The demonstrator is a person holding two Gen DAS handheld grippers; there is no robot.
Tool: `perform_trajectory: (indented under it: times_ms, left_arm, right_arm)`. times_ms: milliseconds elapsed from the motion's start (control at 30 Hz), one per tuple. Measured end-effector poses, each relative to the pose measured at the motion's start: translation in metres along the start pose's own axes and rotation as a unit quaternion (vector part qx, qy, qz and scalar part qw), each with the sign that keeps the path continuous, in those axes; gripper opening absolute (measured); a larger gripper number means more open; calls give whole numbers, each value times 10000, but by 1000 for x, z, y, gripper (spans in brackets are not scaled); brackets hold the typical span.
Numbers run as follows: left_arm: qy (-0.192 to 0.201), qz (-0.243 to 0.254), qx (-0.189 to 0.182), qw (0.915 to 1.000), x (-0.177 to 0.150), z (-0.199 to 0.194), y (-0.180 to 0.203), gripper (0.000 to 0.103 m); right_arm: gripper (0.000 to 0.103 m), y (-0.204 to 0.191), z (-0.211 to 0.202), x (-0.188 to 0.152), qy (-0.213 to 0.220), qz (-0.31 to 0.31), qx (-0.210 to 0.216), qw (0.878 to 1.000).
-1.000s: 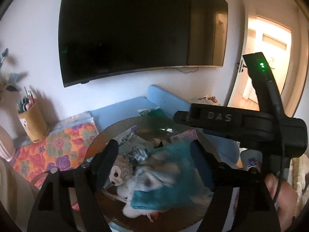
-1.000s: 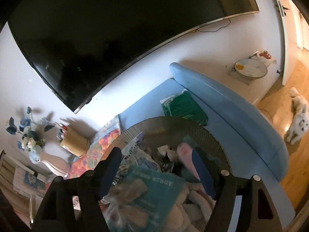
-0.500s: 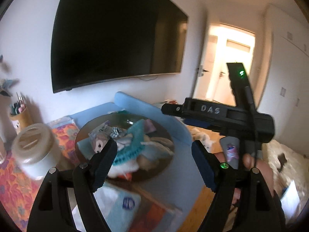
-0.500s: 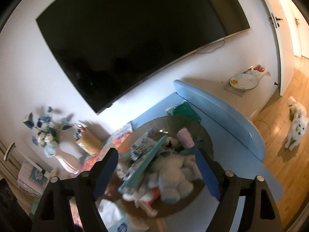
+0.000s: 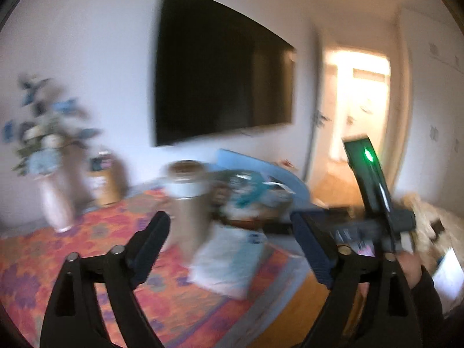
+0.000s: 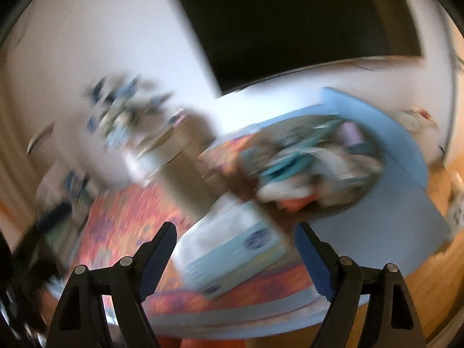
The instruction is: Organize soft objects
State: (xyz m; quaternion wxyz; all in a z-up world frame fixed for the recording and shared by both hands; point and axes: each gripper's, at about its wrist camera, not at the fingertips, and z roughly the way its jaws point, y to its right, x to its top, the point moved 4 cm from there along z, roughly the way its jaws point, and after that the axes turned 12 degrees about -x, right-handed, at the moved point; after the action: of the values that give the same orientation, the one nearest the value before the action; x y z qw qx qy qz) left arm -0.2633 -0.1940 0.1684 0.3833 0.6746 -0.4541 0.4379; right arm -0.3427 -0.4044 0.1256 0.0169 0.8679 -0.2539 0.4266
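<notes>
Both tools are hanging with their jaws wide apart and nothing between them, probably because the soft things are already gathered, so neither needs a grip. The left tool (image 5: 229, 249) is gripping nothing and touching nothing; just ahead of it a pale tissue pack (image 5: 229, 258) is lying on the flowered cloth (image 5: 95, 249) covering the tabletop, with a blurred jar (image 5: 188, 200) beyond. The right tool (image 6: 235, 255) is equally spread and free, the same pack directly ahead of its tips. Further out, ahead and to the right, the soft toys (image 6: 313, 168) are sitting heaped in a round basket (image 6: 333, 211) on the blue sofa (image 6: 385, 133).
</notes>
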Motion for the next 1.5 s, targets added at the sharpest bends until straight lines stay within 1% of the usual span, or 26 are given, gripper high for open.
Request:
perform_trajectory:
  times_ms: [33,67,133,167,200,267,300,333,400,433,467,500,533,567,633,733,800,867,900,967,1000,1033,1067,1200,1300,1500]
  left_arm:
    - [38,-53,199,9998,-2,-10,-12,99]
    - [63,-88,458,9989,-5,-21,-25,99]
    - [88,-75,1181,9929,-6,-48,-56,99]
    - [103,-76,1453,9893,-4,-56,-66,100]
    - [143,-127,1899,9816,-2,-70,-82,101]
    - [214,-239,2505,9676,0,-87,-108,102]
    - [262,-283,2761,9603,-1,-95,-121,102]
    - [263,-369,3060,9510,-4,-101,-138,102]
    - [101,-550,3393,9390,-15,-105,-163,102]
    - [1,-678,3430,9369,-23,-104,-177,102]
    - [-82,-815,3377,9377,-32,-102,-188,102]
    - [-117,-962,3251,9407,-42,-99,-198,102]
    - [-65,-1099,3153,9426,-51,-96,-208,102]
    - [-45,-1220,3147,9413,-62,-93,-217,102]
    - [-188,-1396,3278,9342,-84,-85,-233,102]
    - [-521,-1551,3458,9239,-114,-69,-256,102]
    - [-680,-1728,3443,9203,-131,-61,-267,102]
    - [-733,-1965,3388,9172,-144,-57,-275,102]
    - [-824,-2085,3380,9140,-148,-54,-279,102]
    - [-834,-2159,3405,9113,-149,-55,-283,102]
    - [-836,-2195,3490,9072,-149,-57,-284,102]
    - [-876,-2218,3589,9024,-151,-57,-285,102]
    - [-909,-2200,3622,9012,-152,-56,-284,102]
    - [-960,-2087,3634,9029,-152,-53,-282,102]
    - [-959,-2142,3599,9030,-153,-53,-284,102]
    - [-971,-2229,3562,9022,-155,-54,-286,102]
  right_arm:
    - [82,-20,4,-7,-59,-208,153,9996]
    - [82,-37,9,-14,-123,-396,278,9988]
    - [82,-83,19,-30,-206,-838,529,9949]
    - [82,-99,24,-35,-253,-960,638,9930]
    - [82,-115,30,-39,-310,-1072,741,9910]
    - [82,-157,46,-43,-335,-1332,896,9865]
    - [82,-168,49,-44,-334,-1416,919,9851]
    - [82,-185,55,-43,-335,-1541,932,9831]
    - [82,-219,75,-39,-333,-1676,932,9809]
    - [83,-229,84,-36,-343,-1682,909,9810]
    - [83,-243,100,-34,-358,-1693,792,9817]
    - [83,-252,113,-32,-361,-1653,684,9832]
    - [83,-257,123,-30,-362,-1604,606,9845]
    - [83,-262,137,-29,-348,-1542,455,9864]
    - [83,-267,166,-30,-401,-1401,200,9891]
    - [83,-270,193,-33,-426,-1331,98,9901]
    - [83,-268,202,-37,-399,-1278,37,9910]
    - [83,-267,212,-39,-407,-1260,-131,9911]
    - [83,-266,211,-39,-392,-1278,-202,9908]
    - [85,-264,210,-38,-287,-1264,-233,9913]
    - [92,-263,208,-38,-270,-1244,-254,9915]
    - [95,-261,210,-38,-268,-1194,-336,9919]
    - [97,-260,211,-39,-293,-1179,-387,9918]
    - [96,-262,217,-41,-410,-1257,-468,9901]
    - [97,-264,218,-42,-441,-1328,-501,9889]
    - [97,-260,218,-41,-433,-1206,-490,9905]
